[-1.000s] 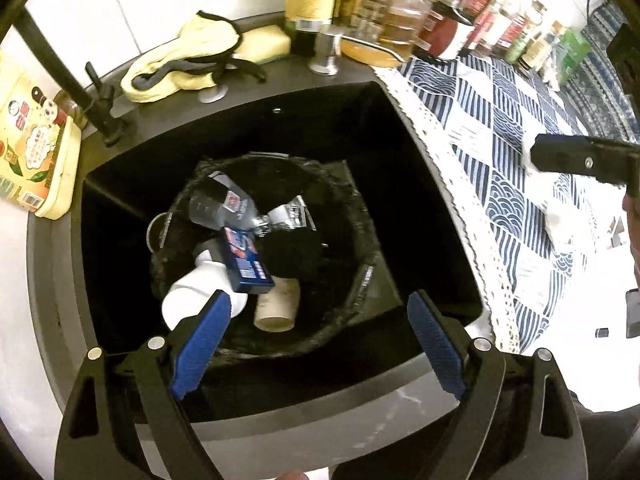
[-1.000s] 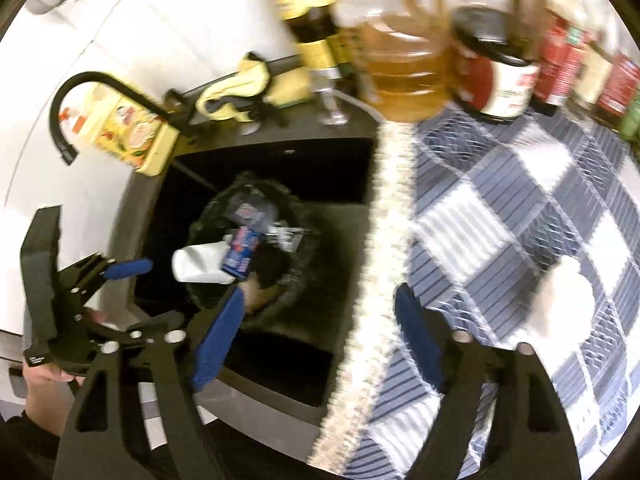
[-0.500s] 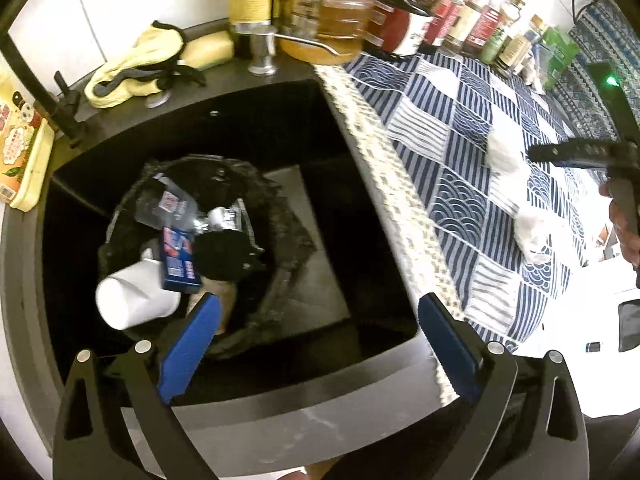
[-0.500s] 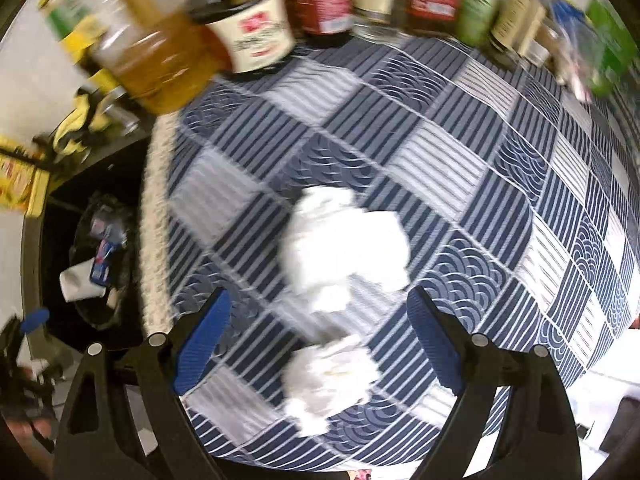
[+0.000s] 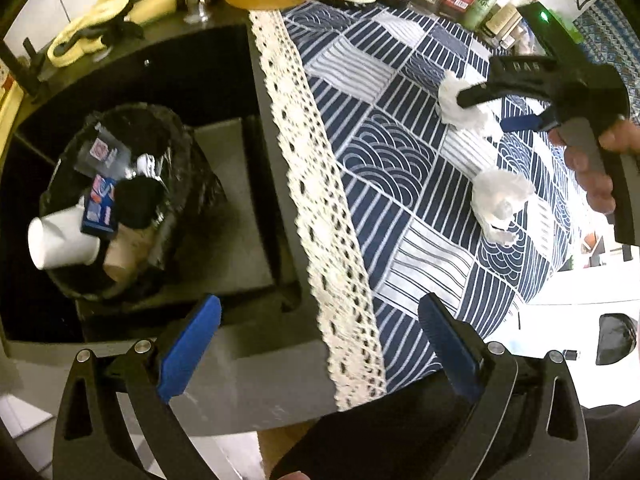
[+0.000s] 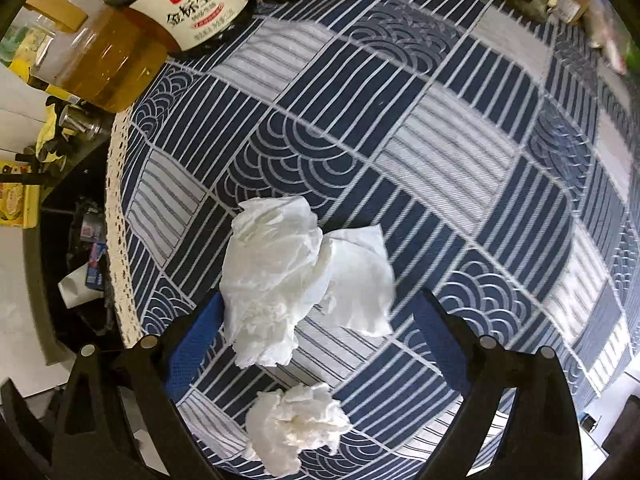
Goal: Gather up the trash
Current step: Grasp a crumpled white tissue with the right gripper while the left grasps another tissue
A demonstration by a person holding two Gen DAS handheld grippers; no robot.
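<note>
Bright indoor light, strong fisheye warping, blurred edges.

Our right gripper [image 6: 316, 316] hangs with jaws wide, one each side of the large tissue wad [image 6: 296, 276]. Open cloth [image 6: 460, 152] lies ahead; bottles [image 6: 192, 4] wall the far edge. A small wad [image 6: 292, 424] sits just beneath.

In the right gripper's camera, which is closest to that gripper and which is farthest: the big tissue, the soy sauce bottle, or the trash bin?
1. Big tissue, between the right gripper's fingers.
2. Trash bin, off to the left.
3. Soy sauce bottle, at the back left.
</note>
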